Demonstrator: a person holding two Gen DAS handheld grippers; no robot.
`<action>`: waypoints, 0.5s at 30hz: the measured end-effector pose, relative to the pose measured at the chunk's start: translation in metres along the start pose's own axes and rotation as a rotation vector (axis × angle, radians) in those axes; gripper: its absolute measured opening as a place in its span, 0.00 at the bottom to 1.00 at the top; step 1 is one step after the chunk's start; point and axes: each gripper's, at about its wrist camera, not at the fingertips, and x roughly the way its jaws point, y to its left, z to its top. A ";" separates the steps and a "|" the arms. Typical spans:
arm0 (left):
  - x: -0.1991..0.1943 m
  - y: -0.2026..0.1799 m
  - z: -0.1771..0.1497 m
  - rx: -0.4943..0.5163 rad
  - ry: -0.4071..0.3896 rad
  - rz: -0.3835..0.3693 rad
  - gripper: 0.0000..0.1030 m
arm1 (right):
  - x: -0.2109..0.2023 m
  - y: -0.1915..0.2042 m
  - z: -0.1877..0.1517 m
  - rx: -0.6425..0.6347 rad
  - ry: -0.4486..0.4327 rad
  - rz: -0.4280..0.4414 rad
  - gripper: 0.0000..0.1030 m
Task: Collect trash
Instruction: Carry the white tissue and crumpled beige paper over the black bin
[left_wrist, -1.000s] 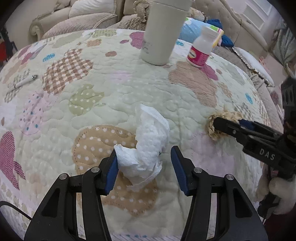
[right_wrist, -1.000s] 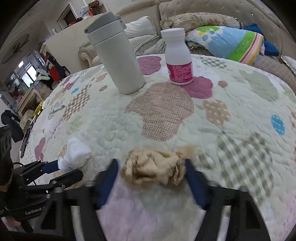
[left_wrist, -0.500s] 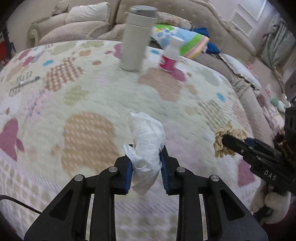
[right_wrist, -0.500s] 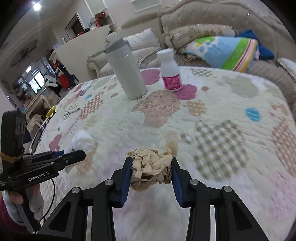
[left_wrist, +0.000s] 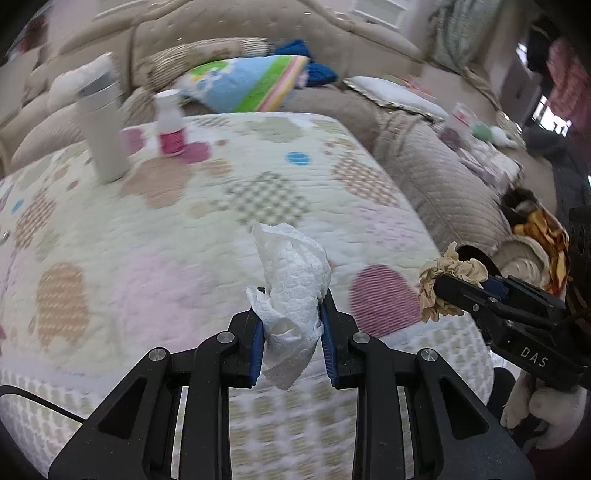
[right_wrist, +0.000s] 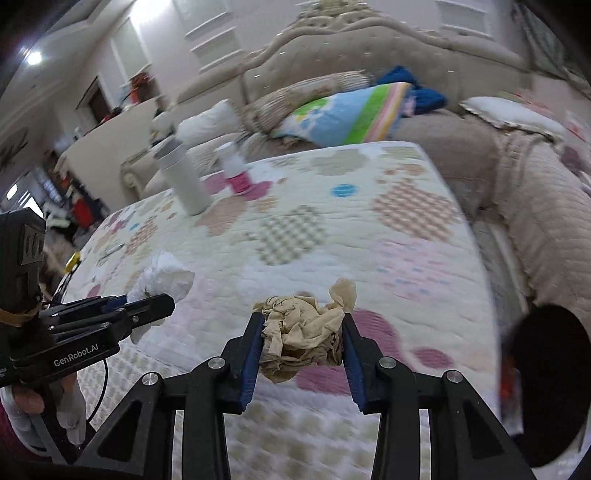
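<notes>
While both hands carry their loads above the quilted table (left_wrist: 258, 192), the left gripper (left_wrist: 291, 343) is clamped on a crumpled white tissue (left_wrist: 291, 291) and the right gripper (right_wrist: 301, 343) is clamped on a wad of tan paper (right_wrist: 301, 334). Both wads hang clear of the table near its front edge; the tall white cup (right_wrist: 183, 177) and the pink-labelled bottle (right_wrist: 234, 171) stand well back towards its far side. A dark round opening (right_wrist: 546, 384), probably a bin, shows off the table's right edge, beside the sofa (right_wrist: 535, 206).

The tissue is pinched only at its lower part, so a quick swing could shake it loose before it reaches the bin; the tan wad bulges past the pads and could shed a flap.

A second earlier both wads lay on the table between open jaws; each gripper has since closed on its wad and lifted it off, swinging right.
</notes>
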 end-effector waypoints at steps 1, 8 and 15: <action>0.003 -0.011 0.002 0.014 0.001 -0.011 0.23 | -0.005 -0.008 -0.002 0.007 -0.002 -0.016 0.37; 0.023 -0.064 0.014 0.091 0.012 -0.059 0.23 | -0.035 -0.059 -0.014 0.062 -0.013 -0.097 0.37; 0.042 -0.116 0.021 0.140 0.043 -0.140 0.23 | -0.065 -0.113 -0.023 0.132 -0.036 -0.195 0.37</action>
